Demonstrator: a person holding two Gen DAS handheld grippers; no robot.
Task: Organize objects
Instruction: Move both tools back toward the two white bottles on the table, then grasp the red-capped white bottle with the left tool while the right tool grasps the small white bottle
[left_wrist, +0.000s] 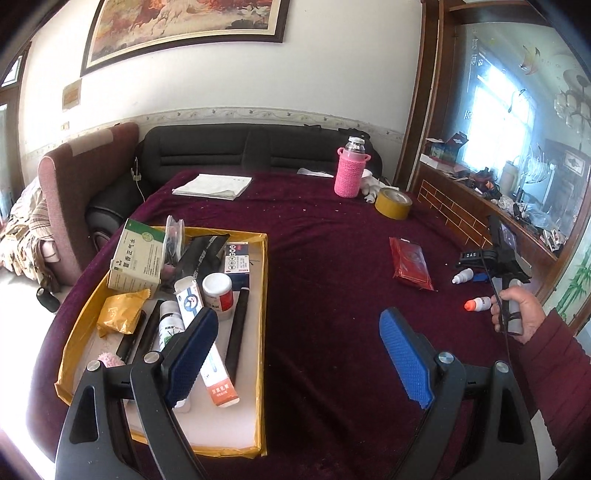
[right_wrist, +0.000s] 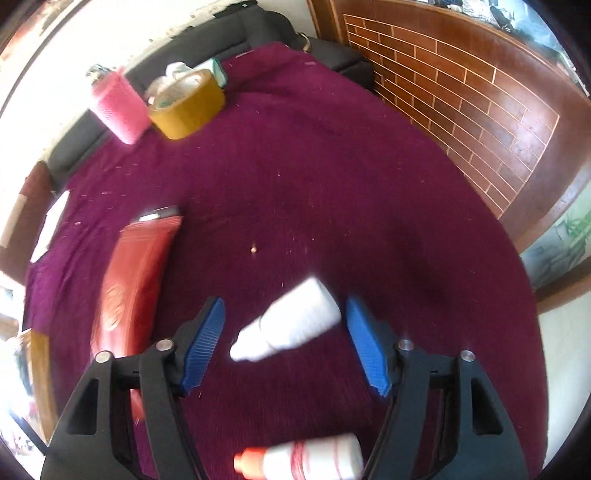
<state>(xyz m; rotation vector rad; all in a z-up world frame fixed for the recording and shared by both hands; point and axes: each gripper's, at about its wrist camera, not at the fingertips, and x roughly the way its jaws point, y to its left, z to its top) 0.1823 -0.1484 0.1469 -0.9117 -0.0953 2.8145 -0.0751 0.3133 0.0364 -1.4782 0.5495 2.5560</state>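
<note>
My left gripper (left_wrist: 297, 315) stands open with nothing between its blue pads, over the purple cloth beside the yellow-rimmed tray (left_wrist: 263, 295). A small white dropper bottle (right_wrist: 291, 321) lies between the fingers of my right gripper (right_wrist: 284, 302). The right pad is close to the bottle's base and the left pad stands clear of it. A second bottle with an orange cap (right_wrist: 306, 461) lies nearer, under the gripper. In the left wrist view a hand holds the right gripper (left_wrist: 476, 271) over the white bottle (left_wrist: 463, 275), with the orange-capped bottle (left_wrist: 480, 304) just in front.
The tray holds several medicine boxes (left_wrist: 136, 258), jars and dark tubes. A red packet (left_wrist: 410, 266) lies left of the bottles. A pink-sleeved flask (left_wrist: 349, 173), a tape roll (left_wrist: 393, 203) and papers (left_wrist: 212, 186) sit at the far side. A wooden cabinet (right_wrist: 461, 110) borders the right.
</note>
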